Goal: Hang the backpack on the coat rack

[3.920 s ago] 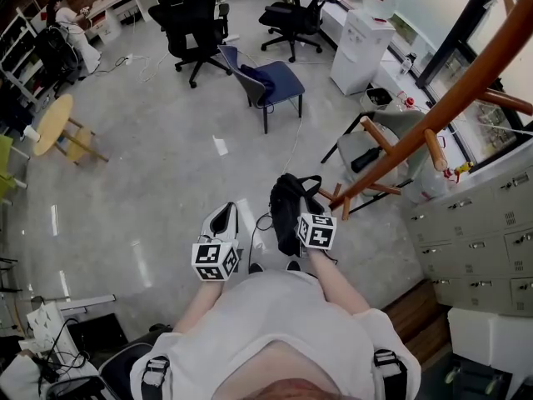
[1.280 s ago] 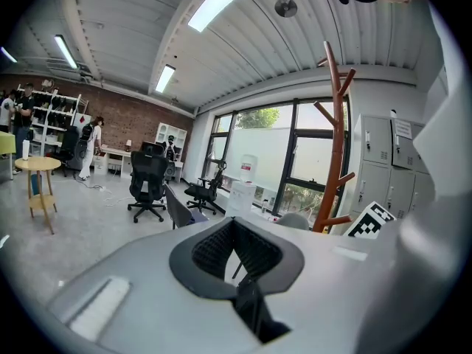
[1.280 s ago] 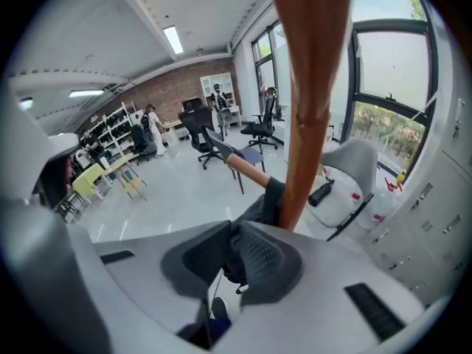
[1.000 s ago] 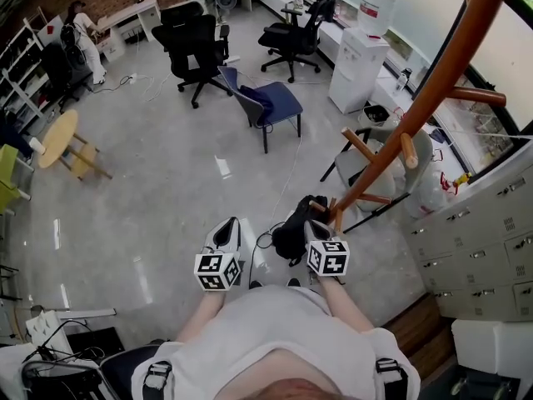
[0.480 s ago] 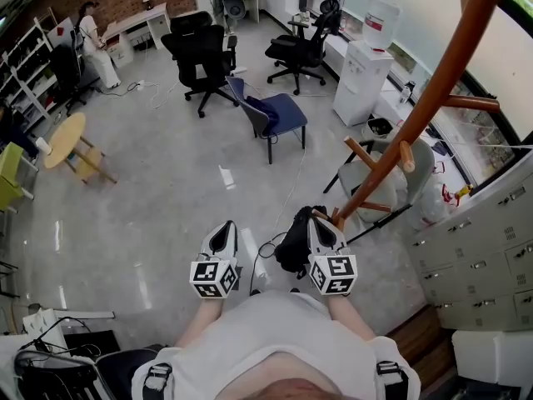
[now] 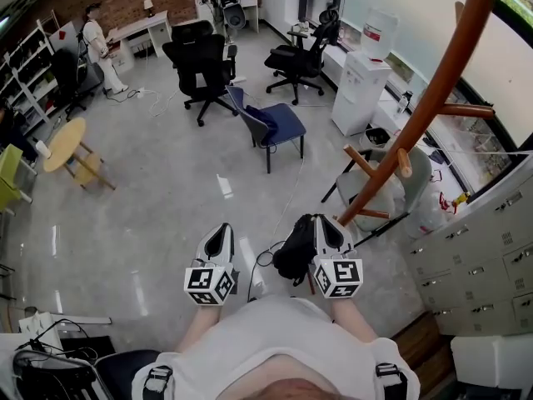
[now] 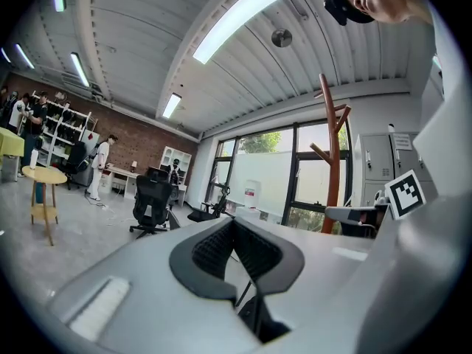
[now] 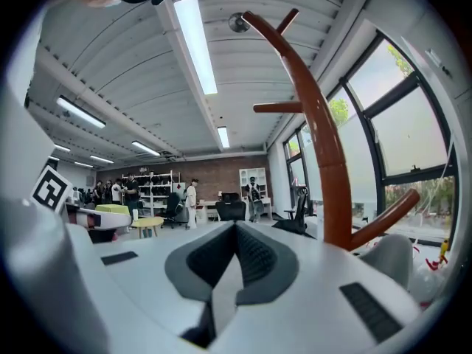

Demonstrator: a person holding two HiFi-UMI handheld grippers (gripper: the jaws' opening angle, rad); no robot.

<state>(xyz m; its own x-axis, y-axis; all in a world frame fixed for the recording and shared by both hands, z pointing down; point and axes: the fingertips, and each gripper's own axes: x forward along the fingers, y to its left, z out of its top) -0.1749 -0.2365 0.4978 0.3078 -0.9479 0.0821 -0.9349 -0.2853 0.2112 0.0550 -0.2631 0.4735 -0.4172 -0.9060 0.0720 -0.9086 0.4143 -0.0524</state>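
Observation:
The black backpack (image 6: pixel 293 252) hangs at the left side of my right gripper (image 6: pixel 321 221), low in the head view and just in front of my body. This gripper is shut, and a pale strip that looks like the pack's strap runs down between its pads (image 8: pixel 254 260). The brown wooden coat rack (image 6: pixel 416 115) stands to the right, its pole slanting up past short pegs (image 6: pixel 358 158). In the right gripper view the coat rack (image 8: pixel 324 146) rises close by on the right. My left gripper (image 6: pixel 220 230) is beside the pack, shut and holding nothing (image 7: pixel 234 223).
A grey chair (image 6: pixel 391 182) sits behind the rack's foot. Grey lockers (image 6: pixel 479 257) line the right side. Further off are a blue chair (image 6: pixel 275 123), black office chairs (image 6: pixel 196 57), a water dispenser (image 6: pixel 360 69) and a round wooden table (image 6: pixel 60 144). People stand at the far wall.
Both grippers have come up toward my head. The right one has lifted the backpack with it, closer to the rack's pole. The left has risen less.

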